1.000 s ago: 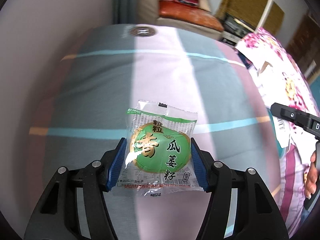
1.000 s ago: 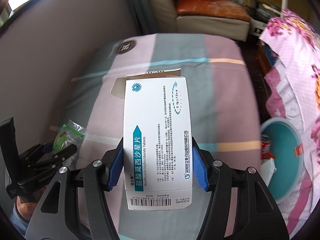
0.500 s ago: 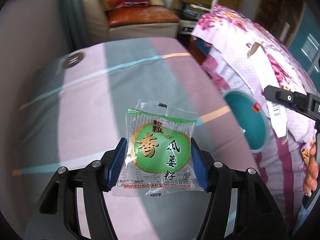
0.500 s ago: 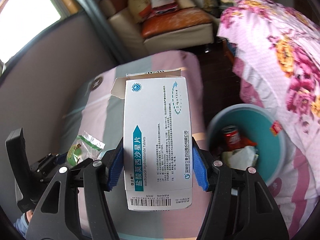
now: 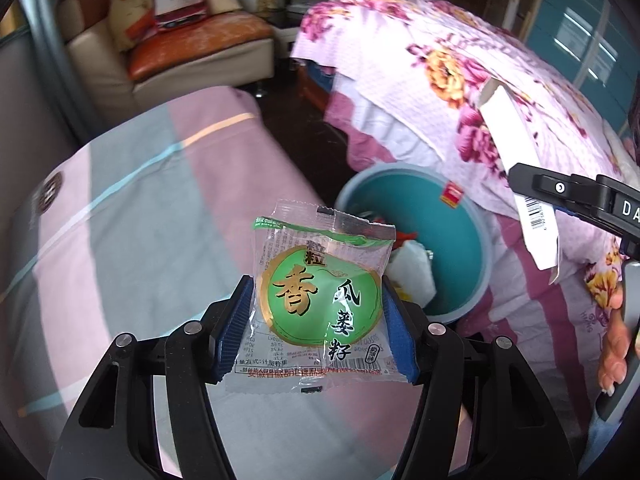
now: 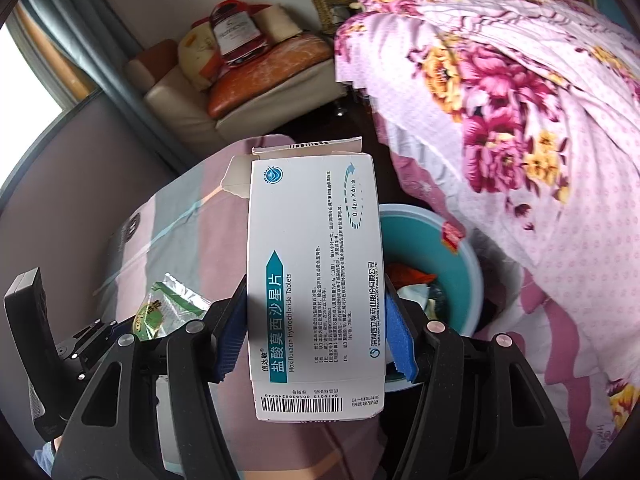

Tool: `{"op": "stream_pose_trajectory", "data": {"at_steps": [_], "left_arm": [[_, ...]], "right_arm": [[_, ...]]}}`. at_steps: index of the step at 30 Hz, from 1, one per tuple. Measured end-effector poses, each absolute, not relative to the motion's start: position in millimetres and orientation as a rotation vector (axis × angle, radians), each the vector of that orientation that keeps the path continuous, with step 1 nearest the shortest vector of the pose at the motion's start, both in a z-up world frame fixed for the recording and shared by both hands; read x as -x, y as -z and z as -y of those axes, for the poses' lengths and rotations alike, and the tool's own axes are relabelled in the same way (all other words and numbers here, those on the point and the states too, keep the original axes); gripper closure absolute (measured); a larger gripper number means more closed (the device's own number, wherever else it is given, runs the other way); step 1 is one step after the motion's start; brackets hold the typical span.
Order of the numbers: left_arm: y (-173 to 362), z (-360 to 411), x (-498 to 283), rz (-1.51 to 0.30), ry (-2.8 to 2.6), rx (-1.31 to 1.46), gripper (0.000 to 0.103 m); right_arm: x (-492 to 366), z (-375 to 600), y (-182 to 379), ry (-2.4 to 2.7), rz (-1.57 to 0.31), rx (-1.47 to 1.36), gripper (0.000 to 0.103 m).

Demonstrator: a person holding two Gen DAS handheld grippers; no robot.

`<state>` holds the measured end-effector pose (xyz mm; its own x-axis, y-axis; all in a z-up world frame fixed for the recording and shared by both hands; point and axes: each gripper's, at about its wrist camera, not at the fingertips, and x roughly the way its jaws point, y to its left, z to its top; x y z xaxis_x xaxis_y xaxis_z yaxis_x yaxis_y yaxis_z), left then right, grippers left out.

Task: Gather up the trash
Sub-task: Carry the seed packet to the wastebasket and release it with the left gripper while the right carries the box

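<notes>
white box [image 6: 316, 280] reads "moxifloxacin hydrochloride tablets"; green snack packet [image 5: 320, 304] chinese-lettered.

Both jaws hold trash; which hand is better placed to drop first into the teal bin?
Right, probably: its white cardboard medicine box already overlaps the round teal plastic bin, while the left's green snack packet sits beside it.

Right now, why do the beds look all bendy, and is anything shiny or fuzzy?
Left wrist view: the fisheye lens bends the striped bed into a curve, and light glares off the clear top of the snack packet. Right wrist view: the medicine box is sharp up close, while the floral blanket curves and the window corner is washed out white.
</notes>
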<state>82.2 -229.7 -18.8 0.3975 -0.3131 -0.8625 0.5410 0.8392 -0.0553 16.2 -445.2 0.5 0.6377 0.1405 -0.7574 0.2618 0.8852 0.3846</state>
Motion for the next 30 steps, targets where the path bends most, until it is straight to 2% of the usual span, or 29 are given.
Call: {"op": "stream_pose_trajectory", "data": {"at_steps": [8,16,19,21,26,28,30], "left_arm": [[35.5,277.8,-85.7,-1.061,0.613,-0.300,0.040],[48.1,294.0,-93.5,-1.088,0.643,-0.297,0.038],[52.3,296.5,-96.9,-1.099,0.648,-0.286,0.032],[53.4,297.3,-98.1,-1.101,0.638,-0.287,0.023],[53.8,294.5,-99.8,-1.101,0.623,-0.293,0.021],[54.3,292.5,-100.1,-1.102,0.611,-0.299,0.014],[53.6,289.7,-99.7,-1.095,0.601,-0.301,0.012]], "right_arm": [[-17.5,470.1,13.6,0.103,-0.904,-0.520,0.045],[-21.3,484.0,25.3,0.124,-0.926,-0.533,0.045],[-23.4,486.3,27.9,0.129,-0.932,-0.534,0.045],[-24.7,487.7,29.6,0.132,-0.937,-0.534,0.045],[-30.0,486.7,31.9,0.134,-0.950,-0.528,0.045],[-32.5,486.0,32.6,0.132,-0.953,-0.527,0.045],[-34.2,484.7,33.1,0.131,-0.956,-0.524,0.045]]}}
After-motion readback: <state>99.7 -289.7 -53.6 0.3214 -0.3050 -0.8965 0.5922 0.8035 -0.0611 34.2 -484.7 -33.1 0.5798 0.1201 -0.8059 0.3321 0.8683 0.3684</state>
